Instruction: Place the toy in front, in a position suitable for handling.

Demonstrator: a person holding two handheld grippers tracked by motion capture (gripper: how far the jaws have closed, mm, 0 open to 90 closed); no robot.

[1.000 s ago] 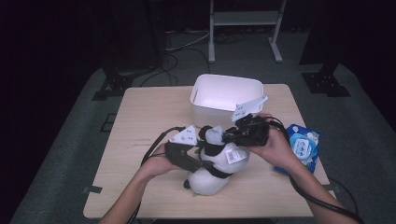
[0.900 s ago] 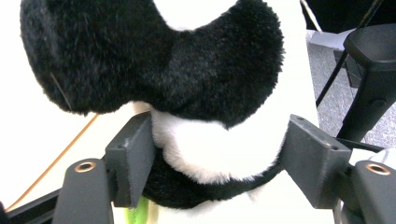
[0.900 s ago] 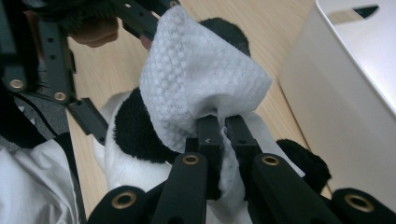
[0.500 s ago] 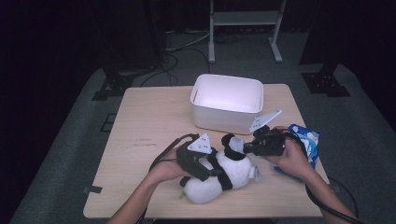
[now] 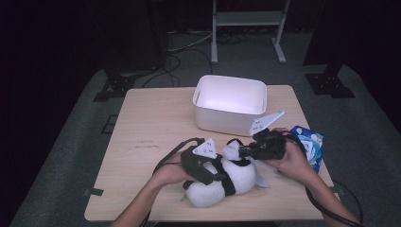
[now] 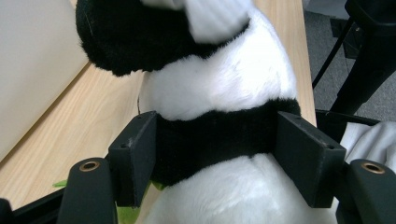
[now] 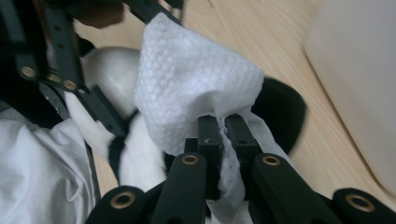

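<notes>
Right tool [image 7: 223,128] pinching wipe [image 7: 196,84]; plush panda [image 5: 222,179] beside white bin [image 5: 230,101].

A white plastic bin [image 5: 231,104] sits toward the far side of the wooden table [image 5: 146,137]. A blue packet [image 5: 309,144] lies by the right edge. Beyond the table a grey metal stand [image 5: 246,21] rests on grey carpet [image 5: 373,118].

The plush panda [image 5: 222,182] lies on the table [image 5: 142,137] near its front edge, in front of the tub [image 5: 230,104]. The left gripper [image 5: 218,176] is at its left side, the right gripper [image 5: 242,152] with the wipe [image 5: 231,150] just behind it. The packet [image 5: 309,144] lies at the right edge of the table, right of the right gripper.
</notes>
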